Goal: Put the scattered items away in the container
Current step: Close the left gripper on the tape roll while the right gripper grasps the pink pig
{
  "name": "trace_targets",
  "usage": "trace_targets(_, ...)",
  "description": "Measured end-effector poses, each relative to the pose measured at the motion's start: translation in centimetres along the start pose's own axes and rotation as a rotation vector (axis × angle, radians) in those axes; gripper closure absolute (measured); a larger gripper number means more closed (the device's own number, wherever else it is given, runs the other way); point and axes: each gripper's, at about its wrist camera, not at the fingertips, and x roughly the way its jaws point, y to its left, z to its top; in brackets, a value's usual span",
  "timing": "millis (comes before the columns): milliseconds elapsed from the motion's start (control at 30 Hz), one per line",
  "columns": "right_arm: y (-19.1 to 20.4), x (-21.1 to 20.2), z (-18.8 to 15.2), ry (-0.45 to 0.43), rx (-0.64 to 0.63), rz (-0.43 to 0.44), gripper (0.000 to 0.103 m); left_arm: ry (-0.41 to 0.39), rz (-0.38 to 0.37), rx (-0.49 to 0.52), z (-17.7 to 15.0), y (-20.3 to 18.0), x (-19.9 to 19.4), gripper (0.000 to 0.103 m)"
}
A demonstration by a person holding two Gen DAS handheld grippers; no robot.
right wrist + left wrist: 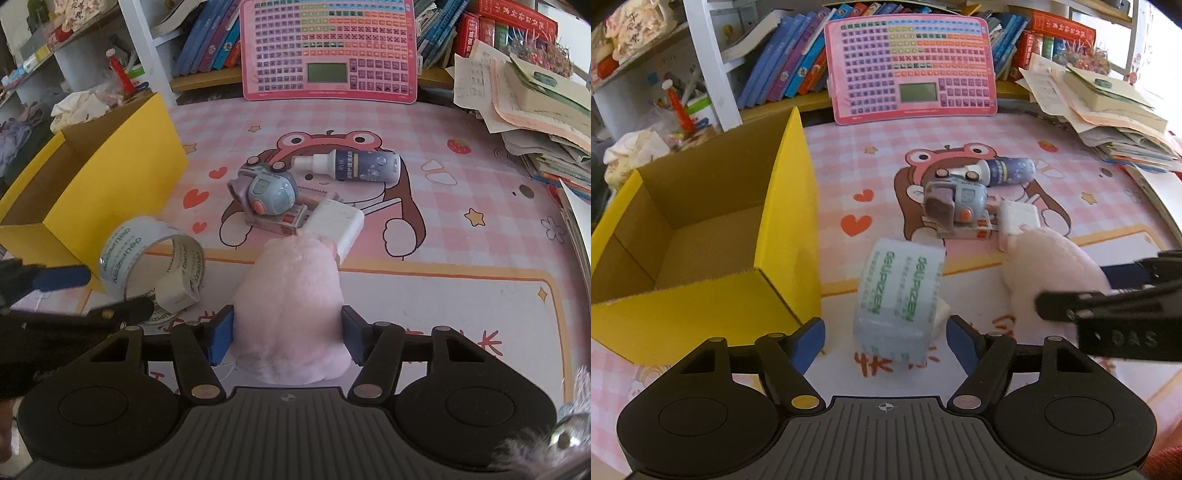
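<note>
Nothing visible has reached the yellow cardboard box (701, 236) yet: what shows of its brown interior in the left wrist view is bare, though the near corner of its floor hides behind the front wall, so a small thing there cannot be ruled out. Every item in sight lies on the pink cartoon desk mat (461, 258).

Two pickups look under way at once. The left gripper (886, 338) straddles the roll of clear packing tape (901, 295), which stands on edge just beside the box; its blue pads (809, 338) sit at a middling width on either side of the roll with a gap still showing, so the tape is bracketed but not pinched. The right gripper (288, 338) has its jaws half closed around the pink plush toy (291, 302), and the pads meet the fur on both flanks, so it appears gripped, softly, while the toy lies on the mat.

Left over in the middle of the mat is a cluster: a blue-grey toy camera (266, 192) resting on a small flat printed box (277, 221), a white rectangular block (332, 221) touching the plush toy's far end, and a dark blue spray bottle (354, 164) lying on its side just behind. A small cream-coloured block (173, 291) also leans inside the tape roll.

By my judgement the task is at its very start, with all items still to lift and drop in.
</note>
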Motion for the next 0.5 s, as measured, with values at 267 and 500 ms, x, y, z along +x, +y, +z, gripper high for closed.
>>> trace_targets(267, -0.7, -0.3, -0.3, -0.009, 0.034, 0.013, 0.045, -0.014, -0.038, -0.069, 0.7, 0.5, 0.0, 0.062)
trace_targets(500, -1.7, -0.5, -0.3, -0.019, 0.078, 0.017, 0.045, 0.045, -0.201, -0.329, 0.8, 3.0, 0.5, 0.062)
